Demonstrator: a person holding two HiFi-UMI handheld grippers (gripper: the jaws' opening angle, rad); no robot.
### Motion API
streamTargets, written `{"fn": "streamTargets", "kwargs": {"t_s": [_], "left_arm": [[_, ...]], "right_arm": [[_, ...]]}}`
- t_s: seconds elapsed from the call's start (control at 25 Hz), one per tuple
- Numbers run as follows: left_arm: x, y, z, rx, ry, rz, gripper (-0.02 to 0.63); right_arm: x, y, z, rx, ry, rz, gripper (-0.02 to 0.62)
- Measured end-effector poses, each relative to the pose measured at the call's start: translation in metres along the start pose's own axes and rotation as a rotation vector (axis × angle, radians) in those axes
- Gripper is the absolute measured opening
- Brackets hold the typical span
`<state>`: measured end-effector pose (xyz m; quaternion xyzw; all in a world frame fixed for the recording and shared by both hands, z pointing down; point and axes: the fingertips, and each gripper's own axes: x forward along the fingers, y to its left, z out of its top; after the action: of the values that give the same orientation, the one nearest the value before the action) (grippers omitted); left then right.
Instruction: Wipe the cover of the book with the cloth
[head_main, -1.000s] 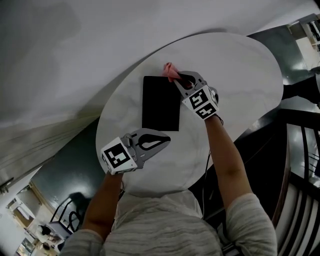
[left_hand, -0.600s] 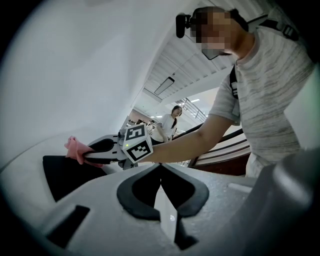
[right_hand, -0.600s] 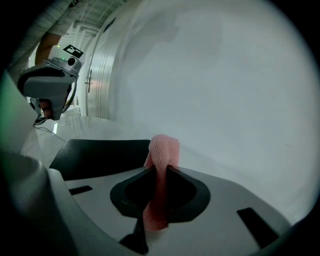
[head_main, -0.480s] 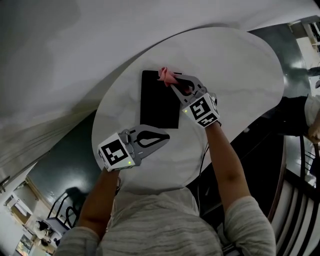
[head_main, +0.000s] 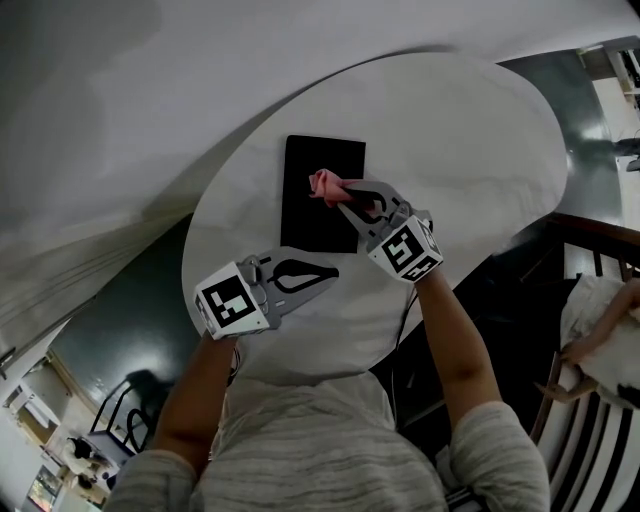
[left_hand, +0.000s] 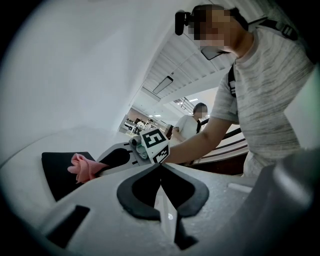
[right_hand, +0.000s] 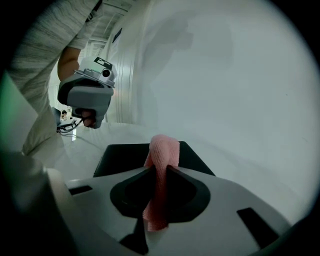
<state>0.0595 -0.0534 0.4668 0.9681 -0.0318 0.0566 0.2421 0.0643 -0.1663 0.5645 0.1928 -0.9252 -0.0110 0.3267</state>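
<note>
A black book lies flat on the round white table. My right gripper is shut on a pink cloth, and the cloth rests on the cover's upper middle. In the right gripper view the cloth hangs pinched between the jaws, with the book just beyond. My left gripper is shut on nothing and sits on the table just near of the book's near edge. From the left gripper view I see the book, the cloth and the right gripper ahead.
A pale curved wall runs along the table's far left side. Dark floor and a dark railing lie to the right, where another person sits. The table's edge is close to my body.
My right gripper has drawn the cloth from the book's far right corner down onto the cover, toward me. The left gripper has barely shifted.
</note>
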Motion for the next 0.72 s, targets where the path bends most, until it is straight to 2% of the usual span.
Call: {"fn": "streamTargets", "kwargs": {"t_s": [0.44,0.72], "left_arm": [[0.003,-0.002,-0.006,0.022,0.019,-0.029,0.014],[0.002,-0.005,-0.008,0.004,0.034,-0.033,0.015]], "right_arm": [[-0.009,0.057,-0.005,0.042,-0.007,0.105,0.052],[-0.012,0.084,-0.007,0.042,0.007,0.17,0.052]]}}
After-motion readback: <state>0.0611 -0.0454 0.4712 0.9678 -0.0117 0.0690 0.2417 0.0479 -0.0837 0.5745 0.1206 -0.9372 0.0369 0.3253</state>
